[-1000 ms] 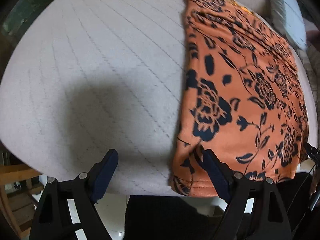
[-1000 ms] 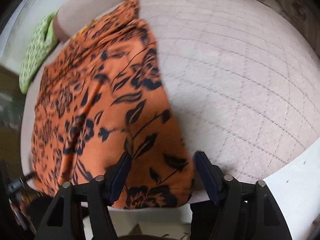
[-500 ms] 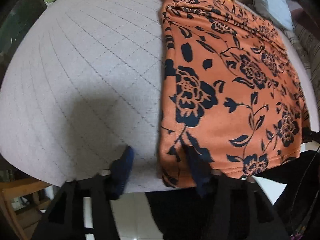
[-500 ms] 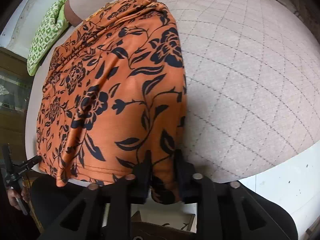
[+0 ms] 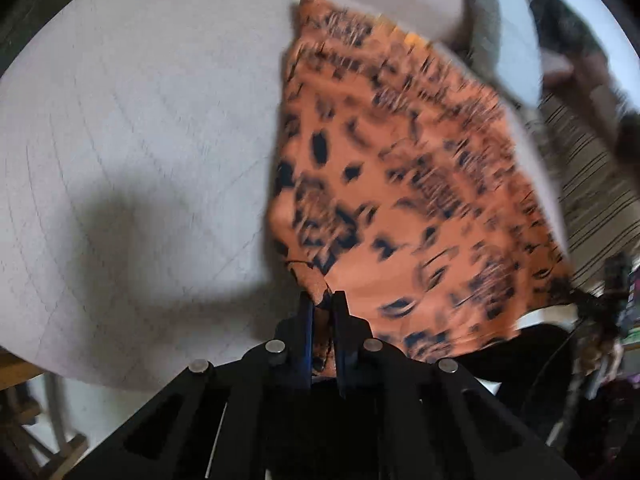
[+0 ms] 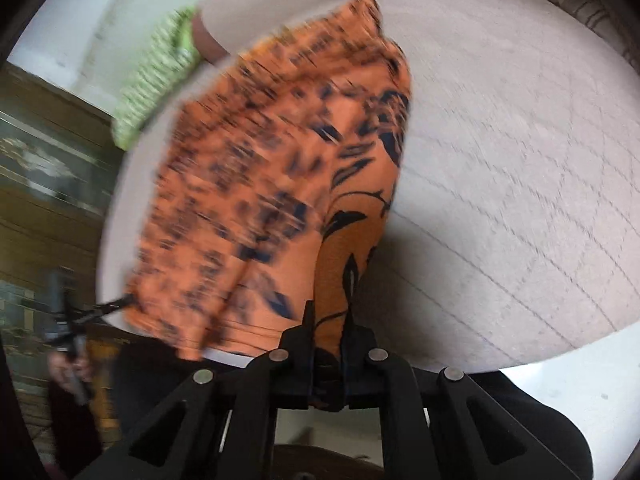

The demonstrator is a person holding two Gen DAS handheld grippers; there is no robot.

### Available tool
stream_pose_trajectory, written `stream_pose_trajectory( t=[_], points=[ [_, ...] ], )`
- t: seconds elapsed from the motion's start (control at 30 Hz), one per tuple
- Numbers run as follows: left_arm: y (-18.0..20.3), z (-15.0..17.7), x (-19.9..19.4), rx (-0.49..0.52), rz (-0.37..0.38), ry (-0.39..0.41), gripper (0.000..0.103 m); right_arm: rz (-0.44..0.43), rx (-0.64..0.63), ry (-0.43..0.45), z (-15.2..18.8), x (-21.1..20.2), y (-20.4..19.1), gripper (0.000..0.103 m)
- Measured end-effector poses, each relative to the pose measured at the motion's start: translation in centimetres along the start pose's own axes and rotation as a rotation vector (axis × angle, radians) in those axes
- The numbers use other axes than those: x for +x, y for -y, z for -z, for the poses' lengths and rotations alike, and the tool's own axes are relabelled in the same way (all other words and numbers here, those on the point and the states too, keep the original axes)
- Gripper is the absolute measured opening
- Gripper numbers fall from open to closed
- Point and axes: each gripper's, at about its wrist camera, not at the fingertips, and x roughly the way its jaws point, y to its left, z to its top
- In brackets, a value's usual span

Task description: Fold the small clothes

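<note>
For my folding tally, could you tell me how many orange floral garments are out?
1: the orange floral garment lies on the quilted cushion, near corners pinched by the left gripper and right gripper.

orange floral garment (image 5: 400,200) motion-blurred, print smeared, near hem corners hidden between gripper pads

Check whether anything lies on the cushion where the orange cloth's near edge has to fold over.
Nothing visible does. Both hand-held grippers are already shut on the orange floral cloth: the left hand-held gripper on one near corner, the right hand-held gripper on the other. The far half and the quilted cushion beside it carry nothing else.
</note>
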Motion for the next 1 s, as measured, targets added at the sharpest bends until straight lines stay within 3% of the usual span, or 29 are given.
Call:
stream_pose_trajectory(
  t=[0.17,0.3,0.5,0.67,0.77,0.9,0.97,1.0],
  points=[
    [-0.1,-4.3,-3.3,-0.019,0.089,0.068,0.008,-0.176,0.02,0.115,-2.4,-4.0,-0.7,0.009],
    [-0.2,-9.3,-5.1,-0.036,0.139,0.1,0.008,-0.281,0.066,0.2,-6.6,-5.9,-0.7,0.009],
    [-1.2,-19.6,-4.2,-0.075,0.164,0.113,0.009,-0.297,0.148,0.28,-16.4,-4.2,0.2,0.009],
    [-2.0,-29.7,0.7,-0.118,0.119,0.1,0.009,-0.258,0.254,0.311,-26.0,0.7,2.3,0.009],
    [-2.5,-34.2,4.7,-0.144,0.082,0.093,0.009,-0.232,0.331,0.33,-30.8,5.2,4.6,0.009],
    [-3.4,-37.3,9.3,-0.171,-0.032,0.119,0.01,-0.237,0.47,0.315,-34.4,10.8,8.4,0.013],
    [-4.4,-37.4,9.4,-0.226,-0.055,0.198,0.013,-0.261,0.529,0.306,-35.0,12.7,10.4,0.013],
    [-5.1,-36.9,8.6,-0.269,-0.03,0.259,0.017,-0.289,0.556,0.307,-35.0,13.3,11.4,0.013]
  ],
)
